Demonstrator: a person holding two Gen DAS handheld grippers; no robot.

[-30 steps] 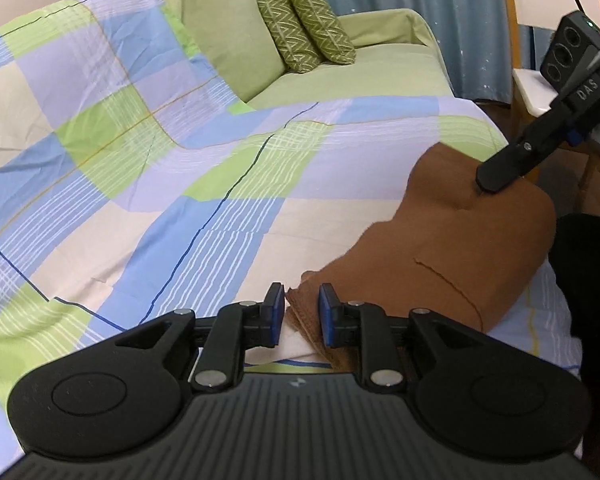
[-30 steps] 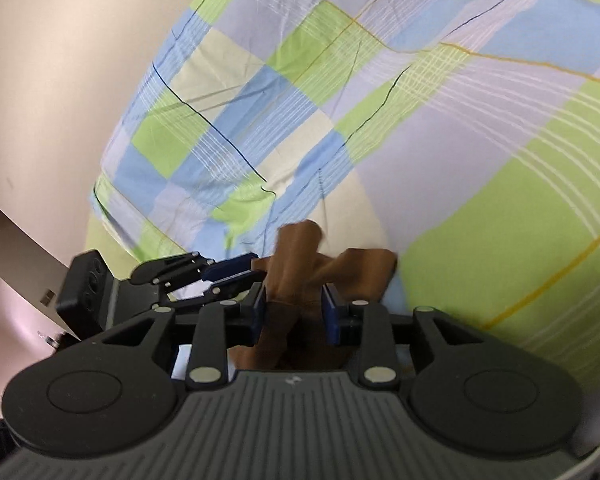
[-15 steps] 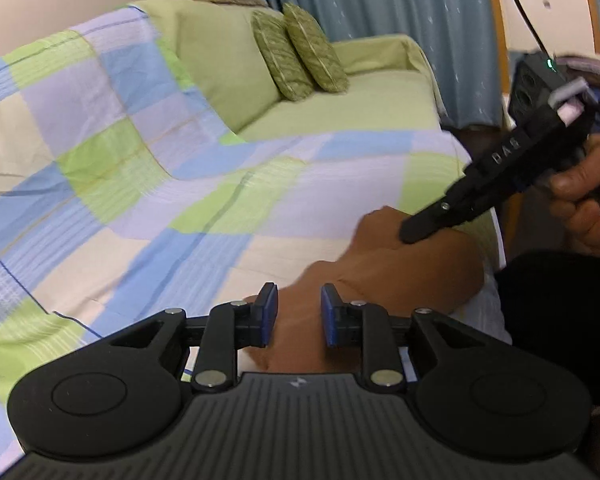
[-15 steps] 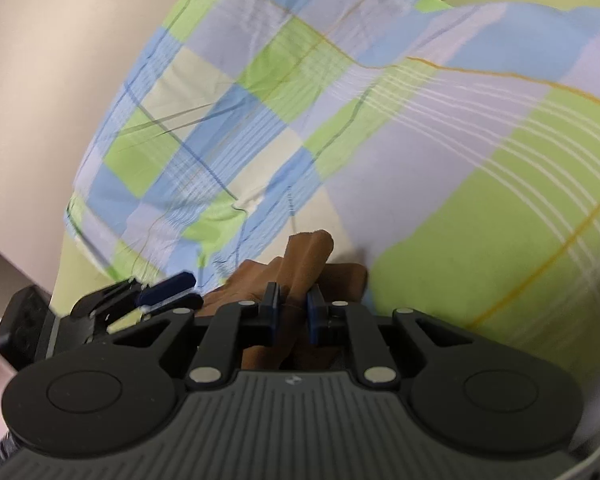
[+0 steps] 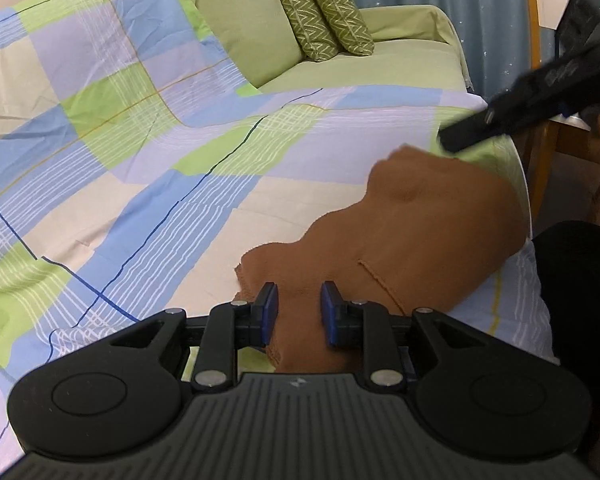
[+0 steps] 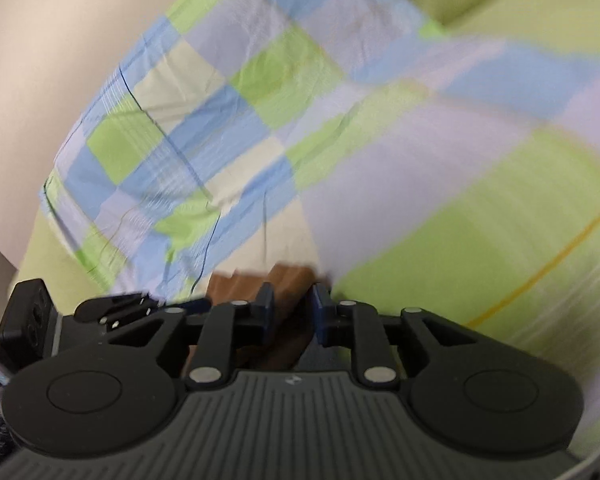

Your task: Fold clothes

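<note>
Lying folded on the sheet [image 5: 188, 208], the cloth [image 5: 420, 232] sits between the left gripper's [image 5: 296, 308] parted jaws; right gripper [image 6: 292, 304] also released.

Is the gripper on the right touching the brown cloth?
Apart. The left wrist view shows the right gripper lifted beyond the brown cloth, with checked sheet showing under its tip.

Garment [image 5: 420, 236] on sheet [image 5: 180, 168], at its right edge. Two cushions [image 5: 324, 12] on sofa [image 5: 400, 60] behind sheet. Chair [image 5: 540, 148] right of sheet.
</note>
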